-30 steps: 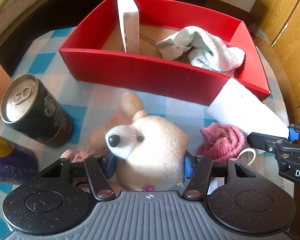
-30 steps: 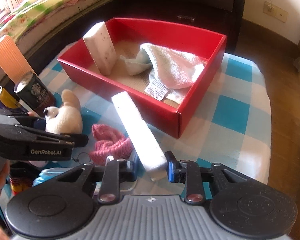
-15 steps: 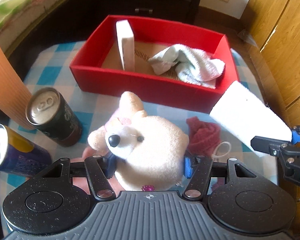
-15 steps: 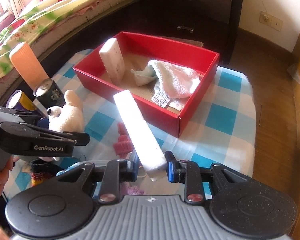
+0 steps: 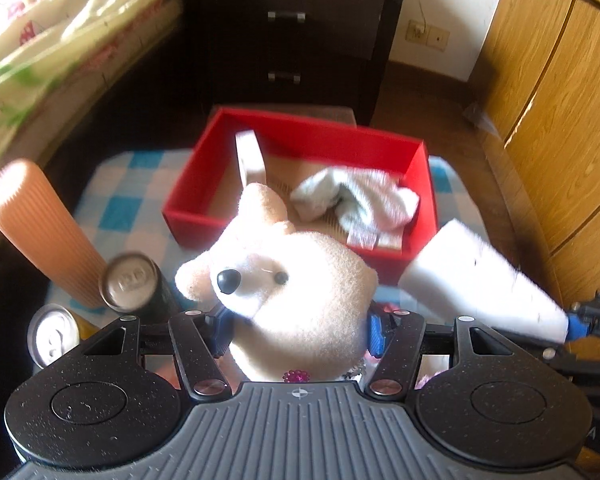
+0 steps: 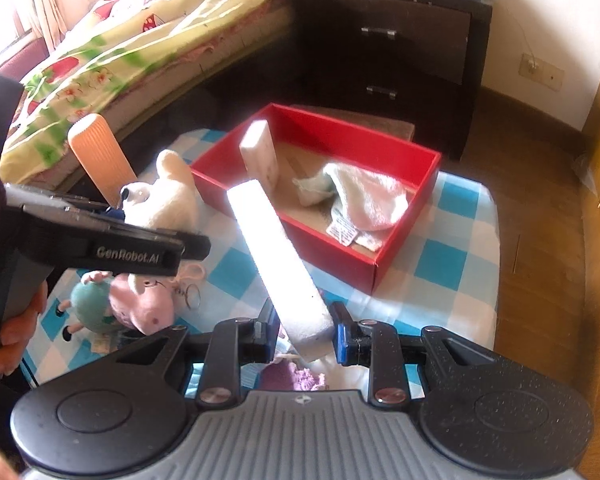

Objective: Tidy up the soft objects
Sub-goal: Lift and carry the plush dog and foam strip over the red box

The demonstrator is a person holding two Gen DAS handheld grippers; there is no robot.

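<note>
Taking the red box (image 6: 364, 240) as the landmark and reading the right wrist view from left to right: a person's hand (image 6: 8, 320) at the far left grips the handle of the left hand-held gripper (image 5: 296, 330), whose blue pads pinch a cream plush dog (image 5: 296, 296) by its body, lifted clear of the counter (image 6: 452, 264) to the left of the box. An orange ribbed cylinder (image 6: 96, 156) stands behind the dog, farther left of the box. In the left wrist view two drink cans (image 5: 134, 282) stand just beside that cylinder. Below the left hand-held gripper, on the blue-and-white checked cloth in front of the box's left corner, lies a pink pig plush (image 6: 136, 300) with a key ring.

The right hand-held gripper (image 6: 306, 338) is pressed tight on the near end of a long white sponge block (image 6: 276, 256), which slants up over the box's front wall without touching it.

Inside the box a second white sponge block (image 6: 260, 154) stands upright at the left, and a crumpled white towel (image 6: 364, 200) lies at the right of it. A dark drawer chest (image 6: 400, 52) stands behind the box.
</note>
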